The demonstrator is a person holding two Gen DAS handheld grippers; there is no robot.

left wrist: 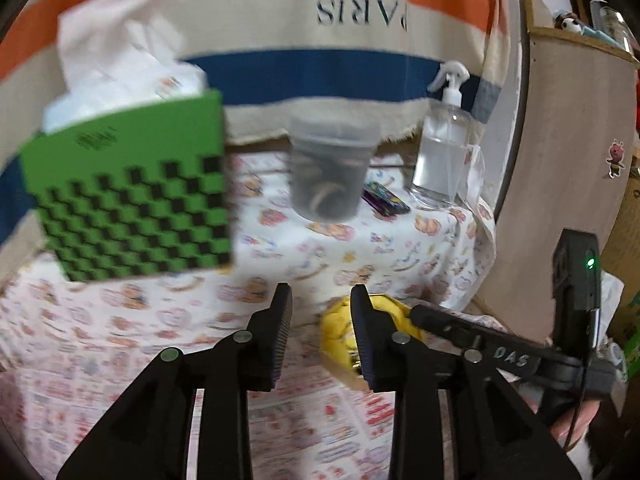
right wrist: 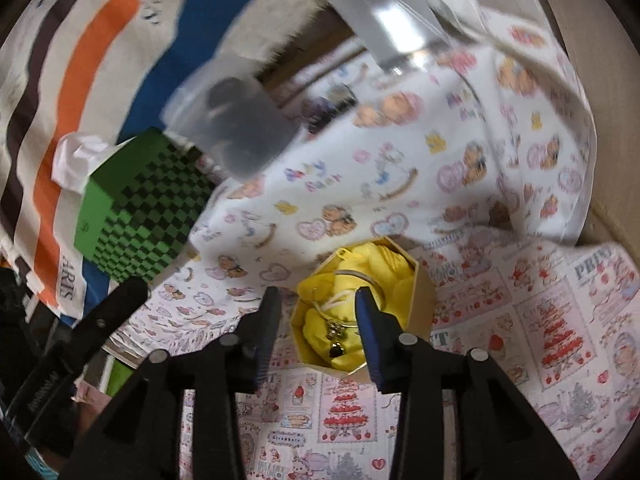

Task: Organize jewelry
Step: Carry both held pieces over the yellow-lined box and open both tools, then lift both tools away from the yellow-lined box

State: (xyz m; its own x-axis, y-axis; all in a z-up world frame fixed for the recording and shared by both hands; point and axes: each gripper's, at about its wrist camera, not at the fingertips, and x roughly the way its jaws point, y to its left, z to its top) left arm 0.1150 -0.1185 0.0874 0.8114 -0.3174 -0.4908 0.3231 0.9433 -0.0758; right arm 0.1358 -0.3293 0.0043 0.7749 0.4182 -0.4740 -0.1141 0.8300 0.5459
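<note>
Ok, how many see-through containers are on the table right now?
2. A cloudy plastic cup with dark items inside stands mid-table; a clear spray bottle stands to its right, near the back edge. Others may be hidden behind the green checkered box.

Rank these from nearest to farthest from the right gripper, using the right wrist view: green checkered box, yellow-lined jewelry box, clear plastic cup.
1. Yellow-lined jewelry box, just ahead of the right gripper.
2. Green checkered box, farther off, to the left.
3. Clear plastic cup, behind, toward the striped cloth.
</note>
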